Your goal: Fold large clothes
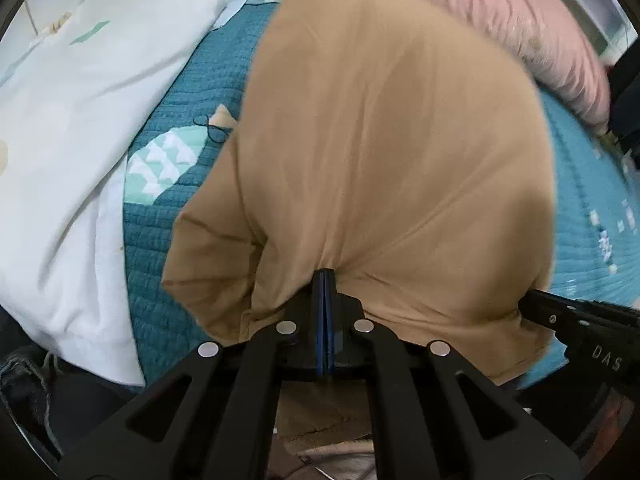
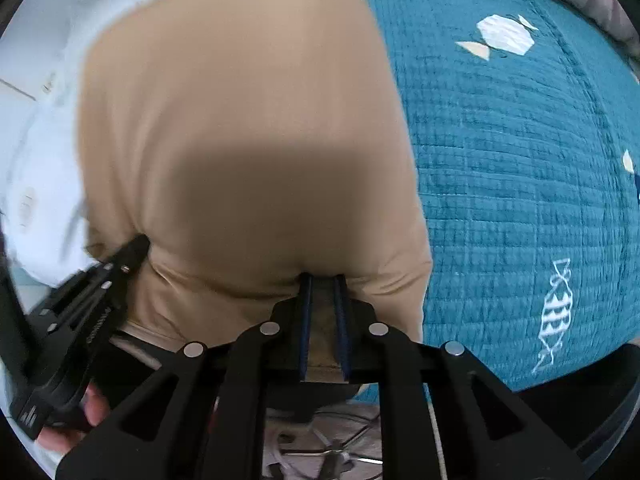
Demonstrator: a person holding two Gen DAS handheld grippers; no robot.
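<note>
A large tan garment [image 1: 384,152] lies stretched over the teal quilted bedspread [image 1: 168,208]. My left gripper [image 1: 324,276] is shut on the garment's near edge, with the fabric bunched at its tips. My right gripper [image 2: 323,280] is shut on the near edge of the same garment [image 2: 240,120], its blue pads a little apart with cloth between them. Each gripper shows in the other's view: the right one [image 1: 532,300] at the garment's right corner, the left one [image 2: 138,246] at its left side. The lifted near edge hides what lies under it.
A white pillow [image 1: 80,120] lies left of the garment. A pink blanket [image 1: 540,28] is heaped at the far right. The teal bedspread [image 2: 520,160] with white fish patterns stretches to the right. A person's hand [image 2: 92,408] holds the left gripper.
</note>
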